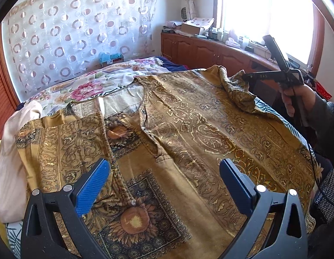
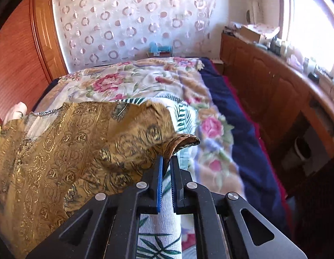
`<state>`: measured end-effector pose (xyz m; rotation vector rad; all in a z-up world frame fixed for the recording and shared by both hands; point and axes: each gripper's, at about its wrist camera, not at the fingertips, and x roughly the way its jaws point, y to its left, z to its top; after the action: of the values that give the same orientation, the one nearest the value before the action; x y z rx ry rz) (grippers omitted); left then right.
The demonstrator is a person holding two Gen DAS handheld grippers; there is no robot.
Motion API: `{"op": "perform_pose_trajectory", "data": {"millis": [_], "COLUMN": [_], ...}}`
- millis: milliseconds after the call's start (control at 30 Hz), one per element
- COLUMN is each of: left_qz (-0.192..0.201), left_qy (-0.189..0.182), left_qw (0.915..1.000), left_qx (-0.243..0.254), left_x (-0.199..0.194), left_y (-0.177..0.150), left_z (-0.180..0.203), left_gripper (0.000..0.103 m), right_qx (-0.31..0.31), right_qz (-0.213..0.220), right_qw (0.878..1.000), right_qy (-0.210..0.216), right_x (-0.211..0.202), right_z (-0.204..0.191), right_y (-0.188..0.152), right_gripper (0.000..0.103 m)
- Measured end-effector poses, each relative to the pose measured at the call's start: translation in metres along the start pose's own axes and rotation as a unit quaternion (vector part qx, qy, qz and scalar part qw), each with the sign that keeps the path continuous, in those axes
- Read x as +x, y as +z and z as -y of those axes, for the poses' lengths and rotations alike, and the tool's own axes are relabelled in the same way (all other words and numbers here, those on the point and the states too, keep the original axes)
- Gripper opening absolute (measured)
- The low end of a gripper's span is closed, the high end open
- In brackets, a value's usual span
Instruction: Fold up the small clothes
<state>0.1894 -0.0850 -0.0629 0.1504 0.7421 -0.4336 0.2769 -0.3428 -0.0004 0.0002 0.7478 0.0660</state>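
- Left gripper (image 1: 162,172): jaws wide apart above the shirt (image 1: 177,129), gripping nothing.
- Right gripper (image 2: 167,164): clamped on the shirt's corner.
- Shirt lies flat on the bed (image 2: 221,129).
- Cabinet (image 2: 274,99) at 3 o'clock; beige cloth (image 1: 9,151) at 9.

Both views are lit by strong daylight from the window (image 1: 264,10) at the right, which is blown out to white glare. Heavy fisheye bending and dark vignetting are seen at the edges. Motion blur is seen across the bed (image 2: 221,129) in the right wrist view.
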Motion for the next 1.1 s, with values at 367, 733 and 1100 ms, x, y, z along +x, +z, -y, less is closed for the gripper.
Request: {"op": "perform_pose_trajectory", "data": {"millis": [367, 733, 1100], "left_qz": [0.009, 0.015, 0.015], "left_qy": [0.011, 0.023, 0.049], "left_qw": [0.9997, 0.999, 0.9974], "left_qx": [-0.018, -0.035, -0.051], "left_x": [-0.01, -0.02, -0.02], "left_y": [-0.005, -0.015, -0.015], "left_z": [-0.015, -0.027, -0.056], "left_gripper": [0.102, 0.102, 0.102], "right_qx": [-0.044, -0.137, -0.126], "right_qz": [0.05, 0.03, -0.021], "right_qw": [0.994, 0.976, 0.987], "right_qy": [0.088, 0.165, 0.093], "right_x": [-0.025, -0.018, 0.006], "right_z": [-0.049, -0.144, -0.124], "right_y": [0.021, 0.055, 0.021], "right_gripper": [0.002, 0.043, 0.047]}}
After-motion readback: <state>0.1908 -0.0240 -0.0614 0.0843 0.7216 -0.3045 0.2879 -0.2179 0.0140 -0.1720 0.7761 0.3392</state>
